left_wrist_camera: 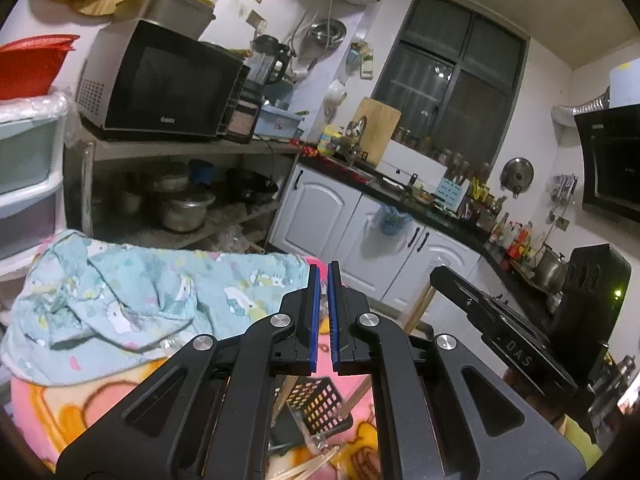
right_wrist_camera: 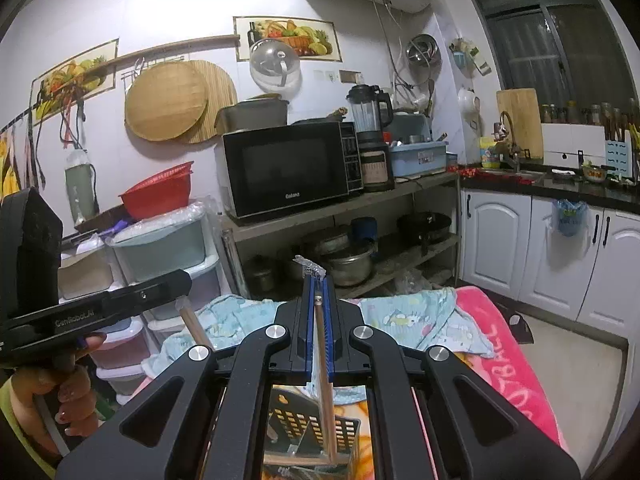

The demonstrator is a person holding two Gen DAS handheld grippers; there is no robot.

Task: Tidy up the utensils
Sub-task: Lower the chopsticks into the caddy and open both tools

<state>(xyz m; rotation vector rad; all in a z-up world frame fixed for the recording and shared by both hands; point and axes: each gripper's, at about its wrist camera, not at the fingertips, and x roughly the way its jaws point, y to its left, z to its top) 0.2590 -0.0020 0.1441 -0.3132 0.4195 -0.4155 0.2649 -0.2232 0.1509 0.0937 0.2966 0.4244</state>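
Note:
My right gripper [right_wrist_camera: 319, 280] is shut on a wrapped pair of wooden chopsticks [right_wrist_camera: 325, 376]. The chopsticks hang down between the blue pads into a black perforated utensil holder [right_wrist_camera: 312, 428] that stands on the pink blanket below. The clear wrapper sticks out above the fingertips. My left gripper [left_wrist_camera: 323, 270] is shut and empty, above the same black holder [left_wrist_camera: 320, 404]. More wrapped chopsticks [left_wrist_camera: 312, 468] lie on the blanket by the holder. The left gripper's body [right_wrist_camera: 96, 308] shows in the right wrist view at the left, and the right gripper's body [left_wrist_camera: 520, 336] shows in the left wrist view.
A pink cartoon blanket [left_wrist_camera: 68, 408] covers the work surface, with a crumpled light-blue cloth [left_wrist_camera: 140, 300] on its far side. Behind stand a shelf with a microwave [right_wrist_camera: 288, 168] and pots, plastic drawers [right_wrist_camera: 160, 256], and white kitchen cabinets [right_wrist_camera: 560, 256].

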